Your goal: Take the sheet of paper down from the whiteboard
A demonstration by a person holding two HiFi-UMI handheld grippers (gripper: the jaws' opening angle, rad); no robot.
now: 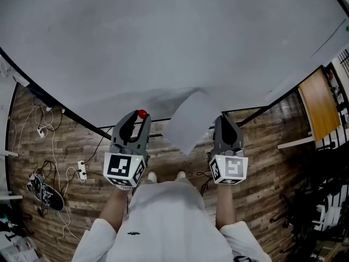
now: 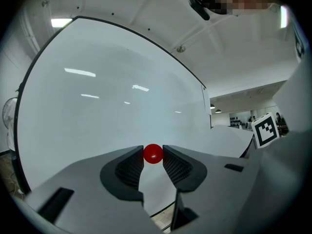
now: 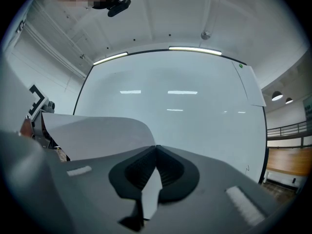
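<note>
You are well into the job: your left claw (image 1: pixel 138 117) is clenched on the small round red magnet (image 2: pixel 153 153), which sits squeezed between the two ribbed pads just in front of the large white whiteboard (image 1: pixel 163 37), so the fastener looks to be off the board or on the point of coming off. Your right claw (image 3: pixel 156 149) is pinched tight on the right edge of the white sheet of paper (image 1: pixel 190 121), with the sheet's margin running right into the closed tips. The sheet bows out from the board between your two claws, its lower corner hanging free towards you and casting a soft shadow on the board behind it. Its upper edge blends into the white surface, so you cannot tell from here whether that edge rests against the board or has parted from it. No other magnet or tape shows on the sheet. My judgement is that the release is done and what is left is to draw the sheet clear of the board with your right claw and deal with the magnet in your left.
</note>
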